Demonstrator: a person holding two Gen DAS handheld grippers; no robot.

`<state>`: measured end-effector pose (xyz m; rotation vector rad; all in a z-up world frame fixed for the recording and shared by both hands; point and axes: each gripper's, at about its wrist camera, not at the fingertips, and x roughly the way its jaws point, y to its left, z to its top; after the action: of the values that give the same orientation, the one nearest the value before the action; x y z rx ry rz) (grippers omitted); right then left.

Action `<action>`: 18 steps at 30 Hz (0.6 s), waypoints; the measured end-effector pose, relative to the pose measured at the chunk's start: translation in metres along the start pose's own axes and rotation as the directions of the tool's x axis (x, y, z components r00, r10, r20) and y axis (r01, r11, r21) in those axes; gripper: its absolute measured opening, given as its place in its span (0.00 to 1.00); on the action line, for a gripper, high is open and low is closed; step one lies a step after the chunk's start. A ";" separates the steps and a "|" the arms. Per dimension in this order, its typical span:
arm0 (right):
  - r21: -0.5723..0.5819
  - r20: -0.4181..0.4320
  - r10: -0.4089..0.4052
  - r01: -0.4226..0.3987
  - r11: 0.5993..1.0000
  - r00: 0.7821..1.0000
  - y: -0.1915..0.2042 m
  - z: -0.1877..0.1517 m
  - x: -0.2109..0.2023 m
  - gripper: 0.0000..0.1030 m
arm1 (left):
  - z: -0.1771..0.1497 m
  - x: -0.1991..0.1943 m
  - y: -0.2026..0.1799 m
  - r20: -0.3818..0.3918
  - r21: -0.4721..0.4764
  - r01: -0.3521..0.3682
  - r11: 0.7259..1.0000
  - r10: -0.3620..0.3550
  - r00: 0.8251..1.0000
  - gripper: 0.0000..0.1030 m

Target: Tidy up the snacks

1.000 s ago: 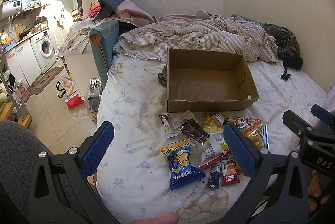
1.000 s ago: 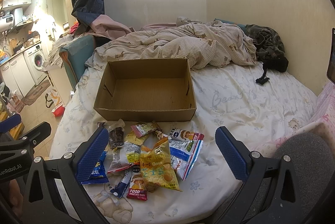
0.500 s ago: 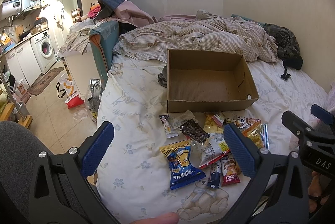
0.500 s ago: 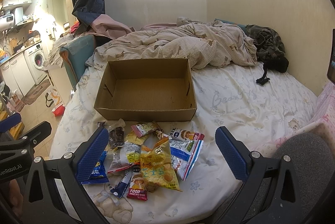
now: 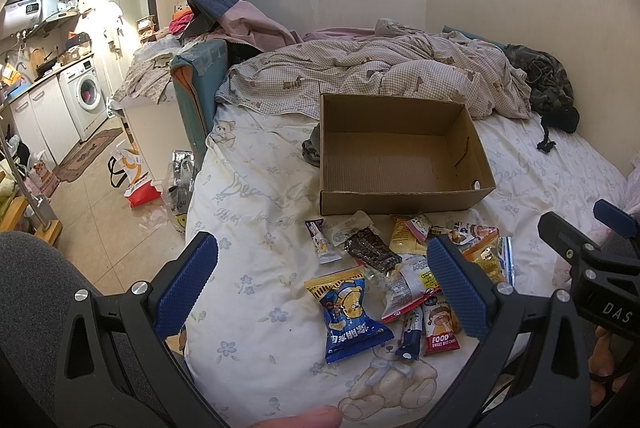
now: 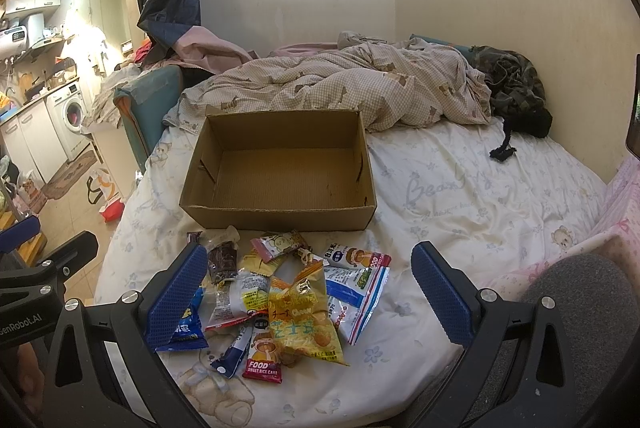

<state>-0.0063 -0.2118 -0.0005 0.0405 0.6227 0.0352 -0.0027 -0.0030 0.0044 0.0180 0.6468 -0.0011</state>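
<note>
The bed (image 6: pixel 460 187) carries everything: a bare cardboard box (image 6: pixel 280 216) sits toward its middle, with the rumpled quilt (image 6: pixel 360 83) behind it, and the snack packets (image 6: pixel 280 292) lie in a loose heap between the box's near wall and the bed's near edge. Nothing is in the box, so the sorting looks not yet begun; this seems to be the pause before the first pick. The next move likely calls for lowering one pair of tongs onto a single packet at the rim of the heap, such as the blue packet (image 5: pixel 350 316) on the left or the yellow chip bag (image 6: pixel 304 320) on top, pinching it alone and carrying it over the box wall.

The left tongs (image 5: pixel 320 292) hang above the bed's near edge, jaws spread wide, holding and touching nothing. The right tongs (image 6: pixel 308 300) hover over the heap, equally wide apart and empty.
</note>
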 end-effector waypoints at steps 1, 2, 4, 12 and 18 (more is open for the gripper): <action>0.001 0.000 0.000 0.000 1.000 1.000 0.000 0.000 0.000 1.00 | 0.000 0.000 0.000 0.000 0.001 0.001 1.000 -0.001 1.000 1.00; 0.000 0.000 0.000 0.000 1.000 1.000 0.000 0.000 0.000 1.00 | 0.000 0.000 0.000 0.000 0.001 0.000 1.000 0.000 1.000 1.00; 0.001 0.000 0.000 0.000 1.000 1.000 0.000 0.000 0.000 1.00 | 0.000 0.000 0.000 -0.001 0.000 0.000 1.000 0.000 1.000 1.00; 0.006 -0.009 0.007 -0.007 1.000 1.000 -0.002 0.003 0.001 1.00 | 0.001 -0.001 0.001 0.001 -0.001 -0.001 1.000 0.001 1.000 1.00; 0.083 -0.156 0.156 -0.144 0.986 0.975 -0.019 0.029 0.030 1.00 | 0.024 0.004 0.018 -0.037 -0.013 -0.008 1.000 0.007 0.999 1.00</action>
<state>0.0348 -0.2307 0.0046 0.1549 0.7827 0.1643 0.0153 0.0144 0.0216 0.0078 0.6834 0.0108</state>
